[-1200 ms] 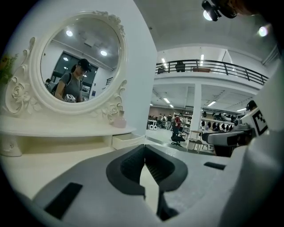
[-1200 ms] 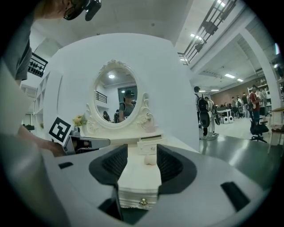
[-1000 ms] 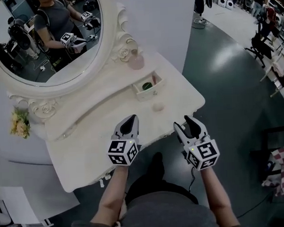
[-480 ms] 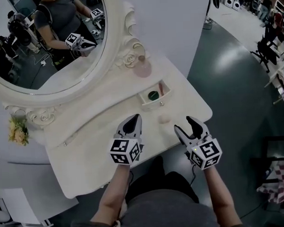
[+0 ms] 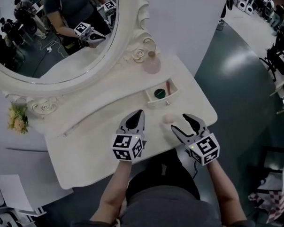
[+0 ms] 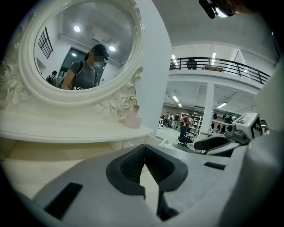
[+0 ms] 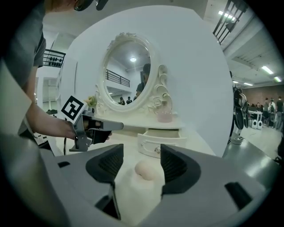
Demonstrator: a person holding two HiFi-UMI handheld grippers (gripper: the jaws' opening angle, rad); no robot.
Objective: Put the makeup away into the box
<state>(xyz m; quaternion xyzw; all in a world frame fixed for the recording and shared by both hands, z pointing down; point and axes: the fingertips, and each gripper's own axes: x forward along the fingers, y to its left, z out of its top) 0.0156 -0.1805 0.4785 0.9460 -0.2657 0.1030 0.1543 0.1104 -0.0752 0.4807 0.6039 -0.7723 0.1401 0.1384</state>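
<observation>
Two grippers are poised over the white bench. The right gripper's fingers are spreading wide, and the peach makeup sponge lies just ahead of their gap, touching neither. The left gripper's fingers are pressed together, empty. The open drawer box sits beyond the right fingertips.

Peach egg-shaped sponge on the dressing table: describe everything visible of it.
The pale peach, egg-shaped makeup sponge looks soft and matte, unmarked. It lies on the white dressing table, in front of the small open drawer. The right gripper points at it; its opening jaws frame the sponge without pressing it.
</observation>
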